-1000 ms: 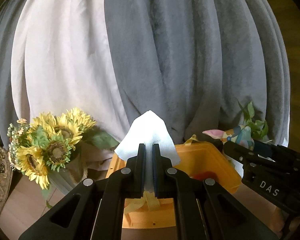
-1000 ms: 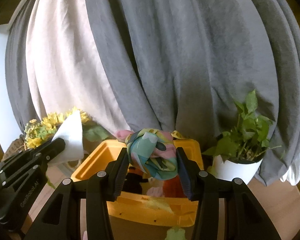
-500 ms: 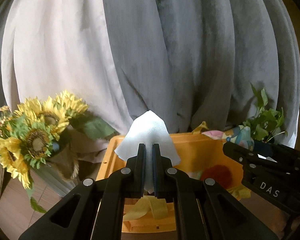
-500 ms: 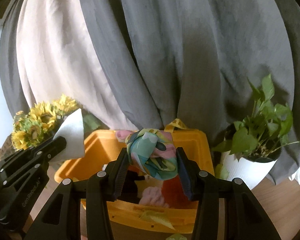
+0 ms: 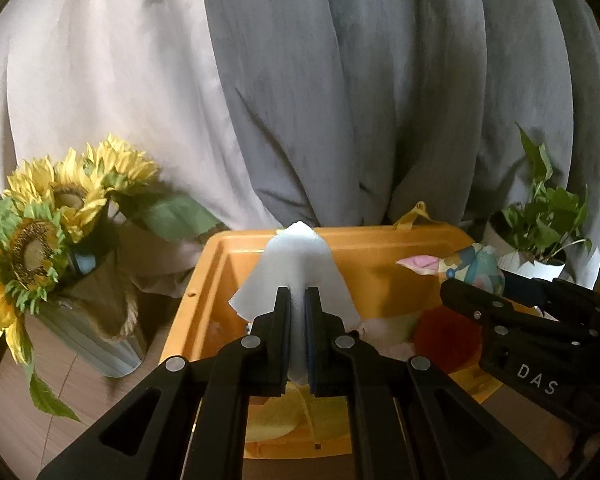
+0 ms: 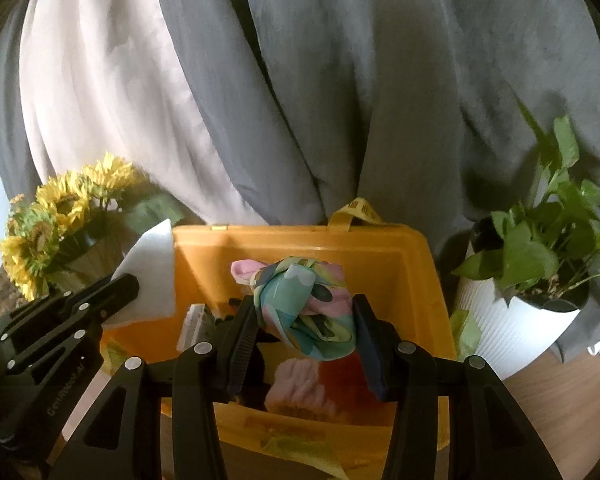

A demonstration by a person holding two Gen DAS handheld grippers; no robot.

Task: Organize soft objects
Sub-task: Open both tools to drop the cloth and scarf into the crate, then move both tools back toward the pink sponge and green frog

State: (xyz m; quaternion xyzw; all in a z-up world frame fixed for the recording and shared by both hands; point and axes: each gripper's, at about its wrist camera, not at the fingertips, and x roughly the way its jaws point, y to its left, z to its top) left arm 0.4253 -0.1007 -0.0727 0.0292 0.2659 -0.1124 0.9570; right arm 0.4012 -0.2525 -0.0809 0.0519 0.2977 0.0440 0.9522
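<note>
Two tongs are in view, each carrying one soft thing; the left tongs (image 5: 298,308) are pinched nearly flat on one white cloth (image 5: 296,272), whose folded peak stands up beyond the tips; the right tongs (image 6: 305,316) stand partly apart, clamped on one knotted pastel scarf (image 6: 306,308) that bulges between the two pads. Both loads hang over one orange plastic bin (image 6: 416,264), which sits just ahead of and below both tongs; one yellow strap loop (image 6: 358,210) rises from its far rim. Inside the bin, under the right tongs, lie one pale pink fuzzy piece (image 6: 298,386), one red-orange piece (image 5: 446,330) and one white ribbed item (image 6: 196,322) whose kind I cannot tell; under the left tongs lies one yellow cloth (image 5: 276,416). To the left of the left tongs stands one vase of sunflowers (image 5: 56,220), with about three blooms countable; to the right of the right tongs stands one white pot with a green leafy plant (image 6: 512,328). Behind everything hang two curtains, one grey (image 5: 380,100) and one pale (image 5: 100,80); the table (image 6: 560,392) is wooden.
</note>
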